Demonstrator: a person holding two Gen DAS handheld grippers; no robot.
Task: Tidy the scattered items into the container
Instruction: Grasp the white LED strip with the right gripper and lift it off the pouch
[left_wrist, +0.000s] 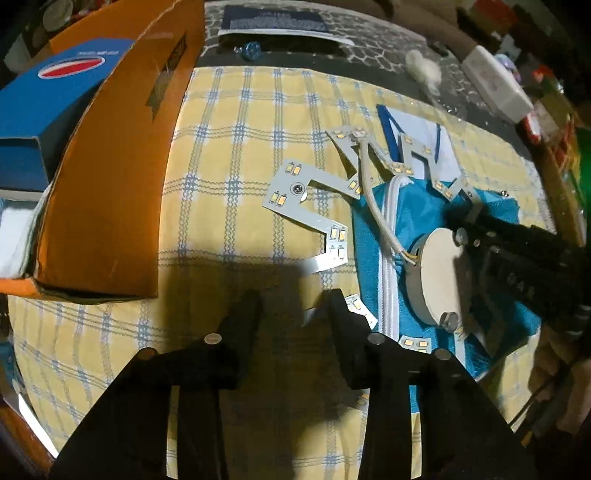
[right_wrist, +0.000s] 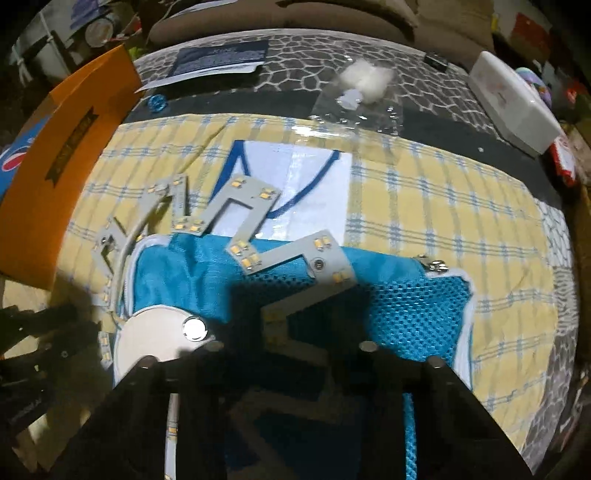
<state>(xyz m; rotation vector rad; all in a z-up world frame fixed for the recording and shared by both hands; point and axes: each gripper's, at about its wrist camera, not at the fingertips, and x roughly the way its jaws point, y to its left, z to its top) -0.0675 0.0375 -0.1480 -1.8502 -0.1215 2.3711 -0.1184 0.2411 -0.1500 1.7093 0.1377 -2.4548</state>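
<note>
A zigzag LED board (left_wrist: 295, 184) lies on the yellow plaid cloth. A grey cable (left_wrist: 369, 199) joins it to a round white driver disc (left_wrist: 439, 269). Both partly rest on a blue mesh pouch (right_wrist: 413, 317). My left gripper (left_wrist: 291, 302) points down at the board's near end, its fingers narrowed on a shadowed piece of board. My right gripper (right_wrist: 291, 325) is shut on another section of the LED board (right_wrist: 291, 258) over the pouch. An orange cardboard box (left_wrist: 110, 184) stands to the left with a blue carton (left_wrist: 55, 96) inside.
A white sheet with blue lines (right_wrist: 314, 173) lies under the board's far side. Beyond the plaid cloth (left_wrist: 240, 129) are a dark booklet (left_wrist: 273, 18), a blue bead (right_wrist: 157, 101), a clear bag of white bits (right_wrist: 362, 85) and a white box (right_wrist: 517, 107).
</note>
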